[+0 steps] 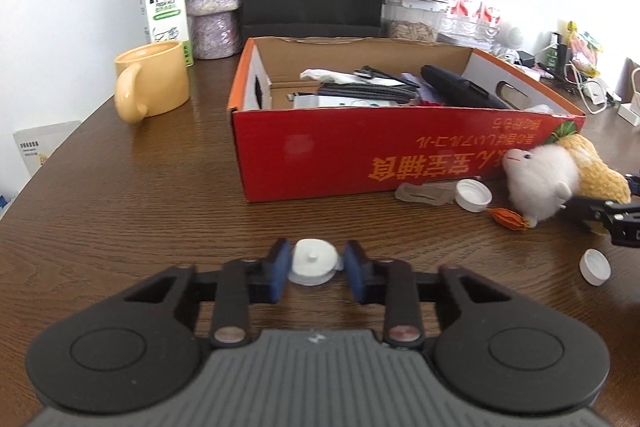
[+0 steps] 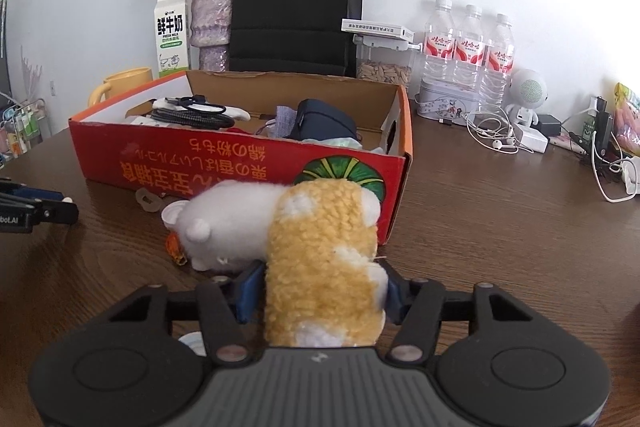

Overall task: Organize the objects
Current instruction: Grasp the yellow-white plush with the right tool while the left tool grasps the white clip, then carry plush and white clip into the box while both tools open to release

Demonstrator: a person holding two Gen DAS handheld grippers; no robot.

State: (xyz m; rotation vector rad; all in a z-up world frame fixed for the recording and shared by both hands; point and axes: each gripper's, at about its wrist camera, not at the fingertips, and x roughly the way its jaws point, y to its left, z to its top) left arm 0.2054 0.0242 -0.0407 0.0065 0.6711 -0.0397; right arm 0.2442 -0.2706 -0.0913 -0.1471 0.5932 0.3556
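- My left gripper (image 1: 316,267) brackets a small white plastic cap (image 1: 313,261) lying on the dark wood-grain table (image 1: 140,195); the blue pads (image 1: 280,267) sit against its sides, though I cannot tell how firmly they press.
- My right gripper (image 2: 320,293) is clamped on the yellow rear of a white-and-yellow plush animal (image 2: 320,267), which lies just before the red cardboard box (image 2: 240,167).
- The box's front carries upside-down yellow lettering I cannot read; cables and a dark pouch lie inside.
- Behind stands a white milk carton (image 2: 171,35) printed "FRESH MILK".
- Three water bottles (image 2: 468,47) have red labels too small to read.
- My right gripper body hides the plush's underside.
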